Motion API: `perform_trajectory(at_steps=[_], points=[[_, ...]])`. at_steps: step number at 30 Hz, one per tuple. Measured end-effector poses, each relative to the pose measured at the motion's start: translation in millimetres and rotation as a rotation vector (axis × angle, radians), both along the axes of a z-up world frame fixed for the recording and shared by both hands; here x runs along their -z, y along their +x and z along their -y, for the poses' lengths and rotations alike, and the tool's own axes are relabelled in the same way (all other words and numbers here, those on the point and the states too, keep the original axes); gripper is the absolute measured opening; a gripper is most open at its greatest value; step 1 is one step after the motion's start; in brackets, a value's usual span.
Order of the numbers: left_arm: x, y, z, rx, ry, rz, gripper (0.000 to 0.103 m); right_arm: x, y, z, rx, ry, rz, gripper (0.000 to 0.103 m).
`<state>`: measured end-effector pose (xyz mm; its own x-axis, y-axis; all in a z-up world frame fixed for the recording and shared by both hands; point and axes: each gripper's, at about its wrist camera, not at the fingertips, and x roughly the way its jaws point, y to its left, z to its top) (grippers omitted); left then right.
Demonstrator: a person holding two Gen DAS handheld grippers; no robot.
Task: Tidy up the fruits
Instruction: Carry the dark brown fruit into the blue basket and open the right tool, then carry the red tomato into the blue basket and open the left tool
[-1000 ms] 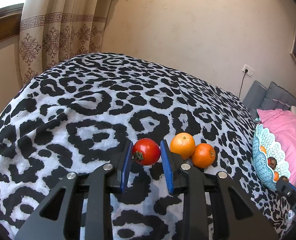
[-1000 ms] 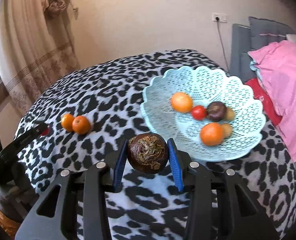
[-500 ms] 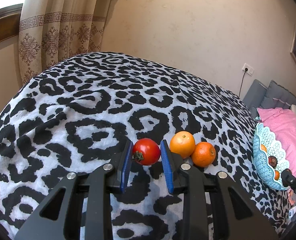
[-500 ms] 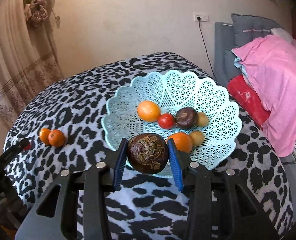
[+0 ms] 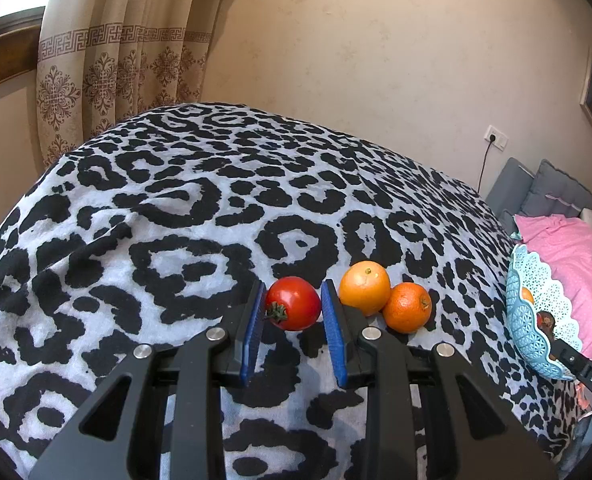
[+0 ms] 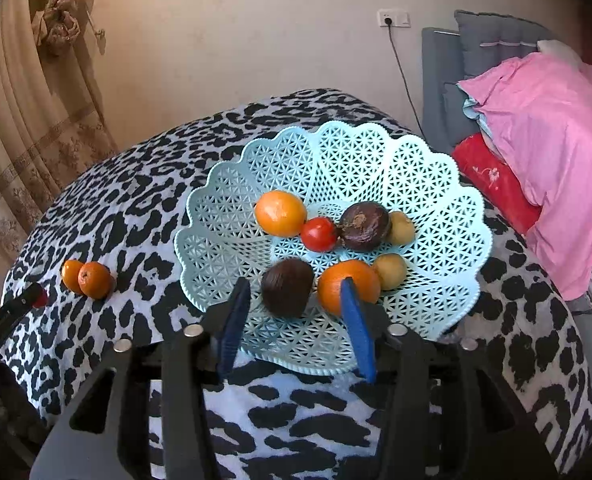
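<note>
Two wrinkled dark fruits (image 6: pixel 287 293) in basket (image 6: pixel 448 216)

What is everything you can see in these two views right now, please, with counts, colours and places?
basket: 1, pale blue lattice, on the bed cover's right side.
oranges in basket: 2, orange, one at the back left, one at the front.
tomato in basket: 1, red, centre.
dark fruits in basket: 2, brown-purple, one in the centre, one at the front between the right gripper's fingers.
small yellowish fruits: 2, right part of the basket.
loose oranges: 2, orange, touching, on the cover.
loose tomato: 1, red, on the cover.
bed cover: 1, black-and-white leopard print.
pink bedding: 1, far right.
curtain: beige, left.
left gripper: closed on the loose tomato.
right gripper: open over the basket.
</note>
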<state>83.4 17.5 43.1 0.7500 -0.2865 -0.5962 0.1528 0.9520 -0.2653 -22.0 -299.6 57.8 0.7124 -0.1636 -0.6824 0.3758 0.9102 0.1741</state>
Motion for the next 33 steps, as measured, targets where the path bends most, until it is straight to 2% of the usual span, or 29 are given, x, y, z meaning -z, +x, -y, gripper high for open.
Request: perform_trajectory(at_steps=[17,21,23,33], points=[[2,1,7,-0.004,0.045,0.006,0.029,-6,-41,7,0.034,0.023,0.073,0.050],[-2,-1,9,-0.021,0.064,0.007,0.029,-9,-53,2,0.013,0.000,0.098,0.050],[-6,-6,11,-0.012,0.046,0.000,0.029,-10,-58,2,0.006,-0.011,0.105,0.050],[-23,-40,69,0.094,0.066,0.028,0.029,5,-83,17,0.019,0.034,0.112,0.051]])
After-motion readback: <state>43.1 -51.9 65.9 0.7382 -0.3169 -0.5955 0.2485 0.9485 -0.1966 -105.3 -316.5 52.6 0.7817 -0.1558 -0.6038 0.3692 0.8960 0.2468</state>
